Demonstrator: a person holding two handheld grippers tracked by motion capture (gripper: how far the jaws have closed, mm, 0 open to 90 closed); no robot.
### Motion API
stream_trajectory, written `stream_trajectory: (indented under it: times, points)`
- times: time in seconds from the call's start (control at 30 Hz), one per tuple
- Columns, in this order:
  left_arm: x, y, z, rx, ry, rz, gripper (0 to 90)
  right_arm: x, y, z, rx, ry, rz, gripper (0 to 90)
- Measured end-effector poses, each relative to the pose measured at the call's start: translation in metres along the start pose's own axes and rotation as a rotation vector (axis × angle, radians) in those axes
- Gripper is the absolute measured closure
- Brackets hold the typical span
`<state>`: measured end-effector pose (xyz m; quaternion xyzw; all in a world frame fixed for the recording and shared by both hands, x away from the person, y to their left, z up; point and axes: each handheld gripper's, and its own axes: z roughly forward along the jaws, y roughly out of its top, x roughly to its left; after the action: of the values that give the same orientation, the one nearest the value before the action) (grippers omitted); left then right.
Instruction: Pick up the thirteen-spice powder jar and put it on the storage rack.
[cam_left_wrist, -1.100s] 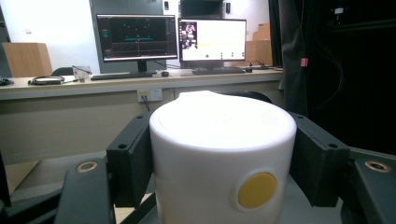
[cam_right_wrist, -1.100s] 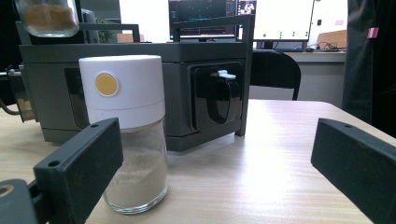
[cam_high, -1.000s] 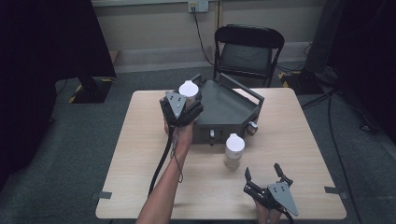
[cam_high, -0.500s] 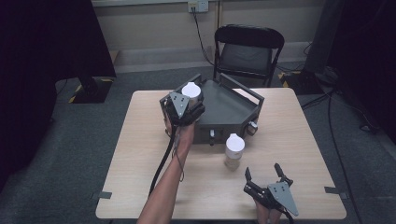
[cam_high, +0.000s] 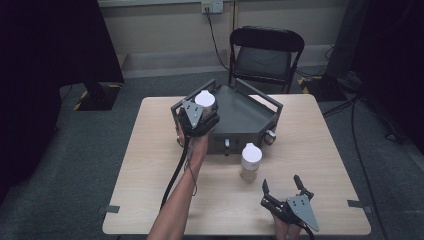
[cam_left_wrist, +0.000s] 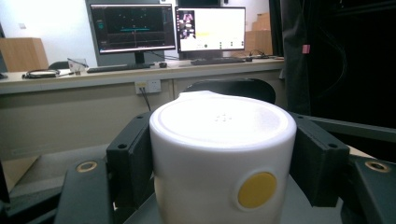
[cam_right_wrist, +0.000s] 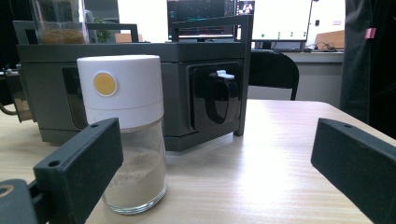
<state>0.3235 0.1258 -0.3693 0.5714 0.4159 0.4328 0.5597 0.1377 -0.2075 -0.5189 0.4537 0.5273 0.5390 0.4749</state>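
From the high view, the left gripper (cam_high: 201, 116) holds a white-capped jar (cam_high: 205, 101) over the near-left corner of the dark rack (cam_high: 250, 117); the right gripper (cam_high: 286, 196), jaws apart, rests near a second jar (cam_high: 250, 161) on the table (cam_high: 150, 150). The left gripper view shows the jaws clamped on the smooth, rigid cap (cam_left_wrist: 223, 140), probably slippery. In the right gripper view, the second jar (cam_right_wrist: 127, 130) looks like fragile glass, about a third full of pale powder (cam_right_wrist: 136, 179), best gripped around the cap.

Rack (cam_high: 250, 117) sits mid-desk (cam_high: 150, 160), toward far edge. Chair (cam_high: 265, 55) behind rack, off desk. Jar (cam_high: 250, 161) on desk just in front of rack. 2nd jar (cam_high: 205, 102) at rack's left end, in left tongs (cam_high: 200, 117). Right tongs (cam_high: 285, 192) near front edge, in front of rack.
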Motion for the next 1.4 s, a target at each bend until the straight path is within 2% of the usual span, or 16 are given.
stream_trajectory:
  times: [0.1, 0.23, 0.7, 0.83, 0.9, 1.0, 1.07, 1.17, 1.2, 1.3, 1.4]
  points:
    - [0.000, -0.001, 0.000, -0.003, 0.002, 0.000, 31.2, 0.000, 0.000, 0.000, 0.000, 0.000, 0.001, 0.6]
    - [0.000, -0.004, -0.001, -0.012, 0.010, -0.023, 31.0, 0.000, 0.000, 0.000, 0.000, 0.000, -0.001, 0.6]
    - [-0.005, -0.008, -0.003, -0.026, 0.029, -0.020, 30.9, 0.000, 0.000, 0.000, 0.001, -0.003, -0.001, 0.6]
    - [-0.004, -0.008, -0.003, -0.026, 0.025, -0.018, 30.9, 0.001, 0.000, 0.000, 0.001, -0.003, -0.001, 0.6]
    - [-0.002, -0.007, -0.002, -0.019, 0.016, -0.031, 30.4, 0.001, 0.000, 0.000, 0.002, -0.003, -0.001, 0.6]
    - [0.003, -0.007, 0.000, -0.002, 0.003, -0.095, 17.9, 0.000, 0.000, 0.000, 0.002, -0.002, 0.001, 0.7]
    - [0.005, -0.007, 0.000, -0.009, -0.005, -0.125, 12.7, 0.000, 0.000, 0.000, 0.001, -0.002, -0.001, 0.6]
    - [0.003, -0.006, -0.001, -0.022, 0.009, -0.127, 2.0, 0.000, 0.001, 0.000, 0.003, 0.000, 0.000, 0.6]
    - [0.004, -0.005, -0.002, -0.021, 0.002, -0.128, 0.4, 0.000, 0.001, 0.000, 0.003, 0.000, 0.000, 0.6]
    - [0.007, -0.001, -0.007, -0.020, -0.021, -0.139, 0.1, -0.001, 0.000, 0.000, 0.003, 0.004, 0.000, 0.6]
    - [0.008, 0.000, -0.014, -0.028, -0.031, -0.130, 0.1, -0.001, 0.000, 0.000, 0.002, 0.005, -0.001, 0.6]
